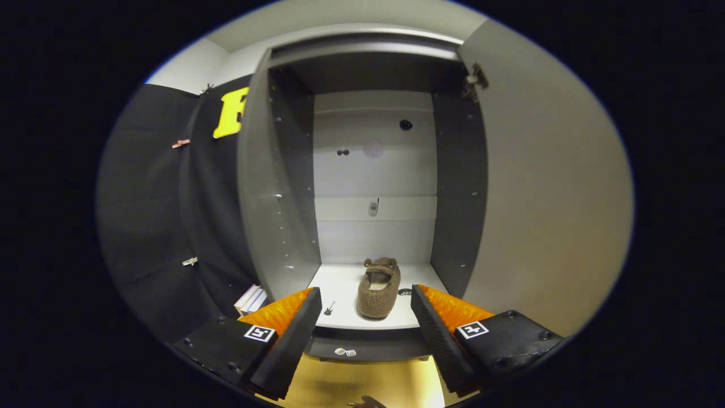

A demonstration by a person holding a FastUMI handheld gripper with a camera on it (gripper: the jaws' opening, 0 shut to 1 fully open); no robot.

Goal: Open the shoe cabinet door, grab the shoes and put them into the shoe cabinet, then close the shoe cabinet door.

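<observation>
- 1 shoe (378, 288), brown fuzzy slipper w/ strap, lies on the cabinet floor (340, 286), toe toward the fingers, heel toward the back wall. Sits just ahead of & between the fingers, roughly mid-floor.
- Shoe cabinet (374, 170): 1 compartment in sight, no shelf fitted; rows of peg holes on both side walls.
- Door (544, 187) swung fully open at the right of the opening; 1 hinge (474, 76) seen near its top.
- Gripper (365, 314): fingers spread wide, holding nothing, nothing touching the pads. Both fingers hang in front of the cabinet's bottom edge, outside it, apart from the shoe.
- Progress (judged): door-open step done; at least 1 shoe is in. Task says "shoes", so a 2nd may be left to fetch. Can't tell from here if there's another. Door-close step not yet done.
- Counts: shoes 1; doors 1; fingers 2, each w/ 1 square marker tag; small dark bits on cabinet floor 2 (1 left of the shoe, 1 right), too small to ID.
- Back wall (374, 170): few dark holes + 1 small metal fitting mid-height.
- Outside: stack of books/papers (251, 298) left of the cabinet base; 2 tiny stickers (345, 352) on the plinth; yellowish floor (351, 385) below.
</observation>
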